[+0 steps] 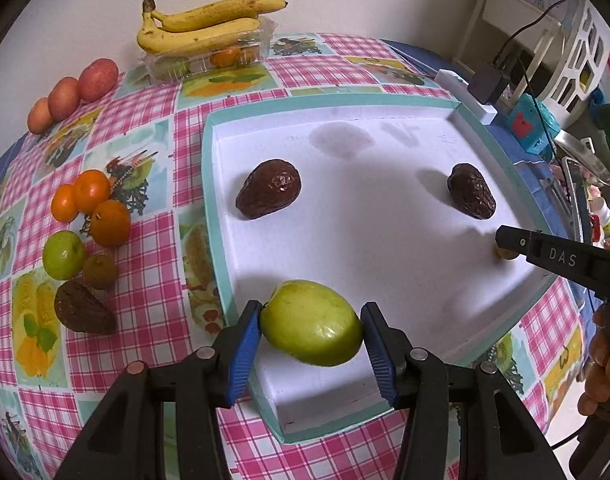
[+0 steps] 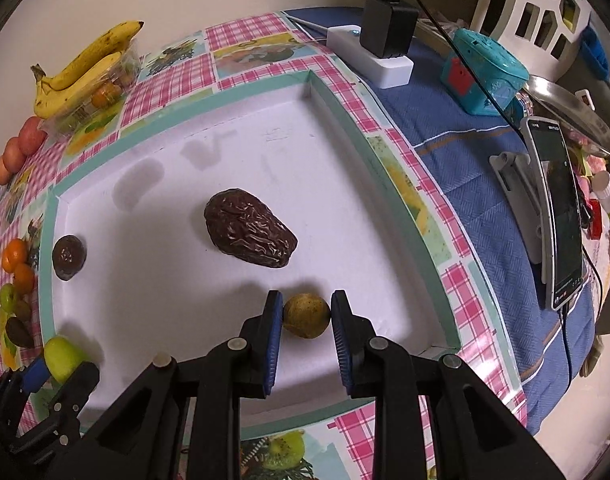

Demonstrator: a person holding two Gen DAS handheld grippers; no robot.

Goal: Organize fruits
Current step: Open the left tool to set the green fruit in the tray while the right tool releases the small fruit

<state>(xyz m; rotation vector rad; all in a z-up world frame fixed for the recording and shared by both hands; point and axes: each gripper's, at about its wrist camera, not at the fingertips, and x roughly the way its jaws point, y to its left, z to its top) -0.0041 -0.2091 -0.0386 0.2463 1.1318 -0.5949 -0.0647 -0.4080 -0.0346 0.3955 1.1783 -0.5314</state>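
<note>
**Left wrist and right wrist views: one fruit between each pair of jaws, both over the white tray**

Left wrist view: left gripper [image 1: 311, 332] has its jaws pinching a green fruit [image 1: 311, 322]; both blue pads [image 1: 245, 350] touch its sides. The fruit sits at the near corner of the white tray [image 1: 385, 240], just inside the teal rim. Two dark wrinkled fruits lie farther in: one left of centre [image 1: 269, 194], one toward the right side [image 1: 471, 191].

Right wrist view: right gripper [image 2: 307, 312] has its jaws closed around a small brownish-yellow fruit [image 2: 307, 316] resting on the tray floor near the front edge; the left pad touches it, and contact on the right pad looks likely but is hard to confirm.

On the checked tablecloth [image 1: 145, 120] left of the tray: three oranges [image 1: 93, 208], another green fruit [image 1: 63, 255], and bananas [image 1: 201, 26] on a clear plastic box at the back of the table.

Writing: "DAS" is readable on the right gripper's finger [image 1: 561, 258] in the left wrist view. Text on the phone [image 2: 561, 216] is too small to read.
</note>
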